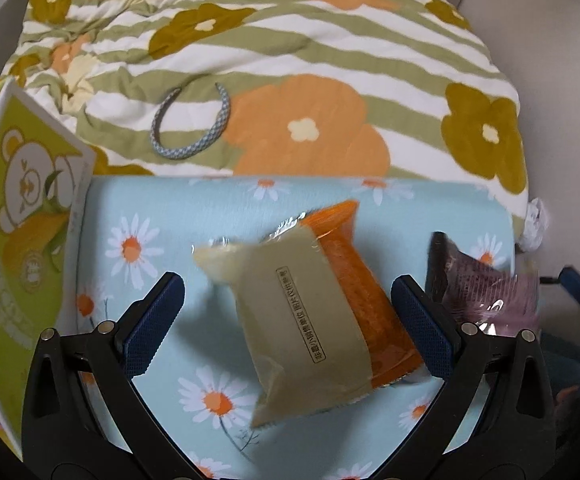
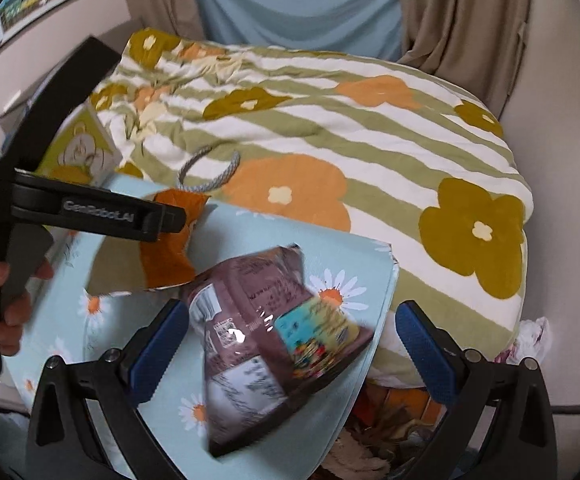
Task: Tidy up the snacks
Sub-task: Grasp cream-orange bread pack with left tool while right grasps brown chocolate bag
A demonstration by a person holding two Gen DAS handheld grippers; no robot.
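Lying on a pale blue daisy-print pillow [image 1: 138, 216], an orange snack pack [image 1: 310, 312] sits between the spread fingers of the left hand-held gripper [image 1: 290, 312], which is released and grips nothing. Just to its right lies a purple snack bag [image 2: 274, 344], blurred, framed by the right hand-held gripper [image 2: 290, 344], whose fingers also stand wide apart and empty. A green bear-print box [image 1: 22, 260] stands at the pillow's left edge. Behind the pillow, a flowered striped quilt [image 1: 330, 60] covers the bed, with a grey cord loop [image 1: 194, 136] on it.
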